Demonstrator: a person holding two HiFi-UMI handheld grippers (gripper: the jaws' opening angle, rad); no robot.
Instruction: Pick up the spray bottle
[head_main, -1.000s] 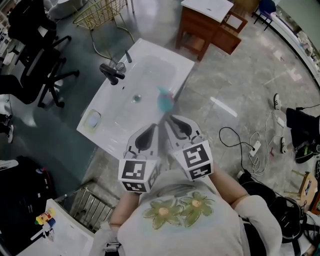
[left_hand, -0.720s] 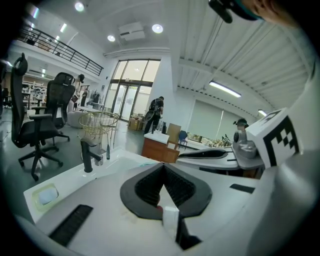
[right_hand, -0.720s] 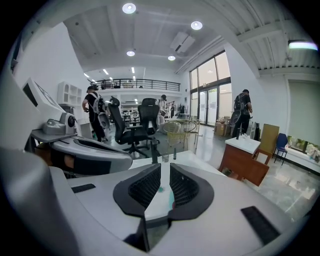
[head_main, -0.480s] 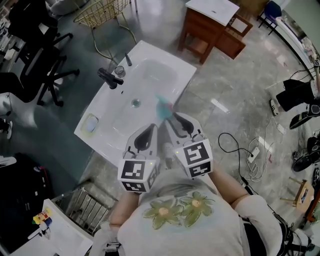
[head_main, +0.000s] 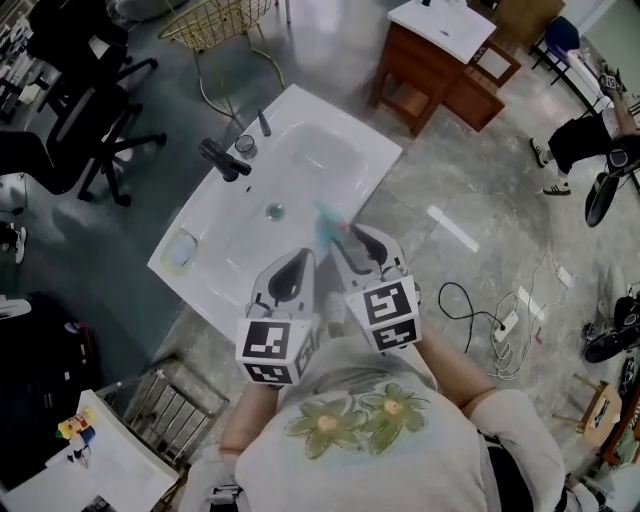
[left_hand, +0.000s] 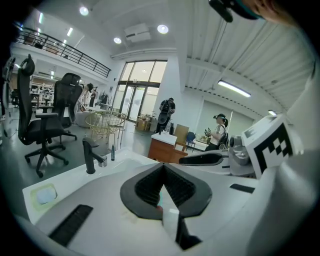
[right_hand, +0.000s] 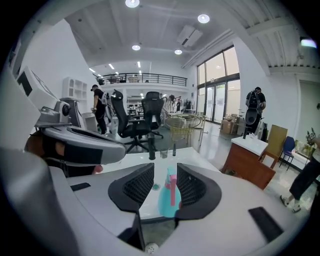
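Observation:
A teal spray bottle (head_main: 326, 228) with a pink trigger stands upright on the near rim of the white sink (head_main: 330, 120). My right gripper (head_main: 343, 236) points at it from just behind. In the right gripper view the spray bottle (right_hand: 169, 201) shows in the gap of the right gripper (right_hand: 165, 172), whose jaws have just been opening. The pads stand apart and do not press on it. My left gripper (head_main: 303, 260) hangs beside the right one, to its left. In the left gripper view the left gripper (left_hand: 162, 169) has its pads meeting, with nothing held.
On the sink are a black faucet (head_main: 222, 158), a small glass (head_main: 244, 146), a drain (head_main: 274, 211) and a soap dish (head_main: 182, 248). A black office chair (head_main: 70, 120), a gold wire basket (head_main: 225, 25), a wooden cabinet (head_main: 430, 60) and floor cables (head_main: 500, 320) surround it.
The right gripper's jaws now stand apart where they were together. Both grippers have moved forward, so the bottle sits closer to the right gripper's tips.

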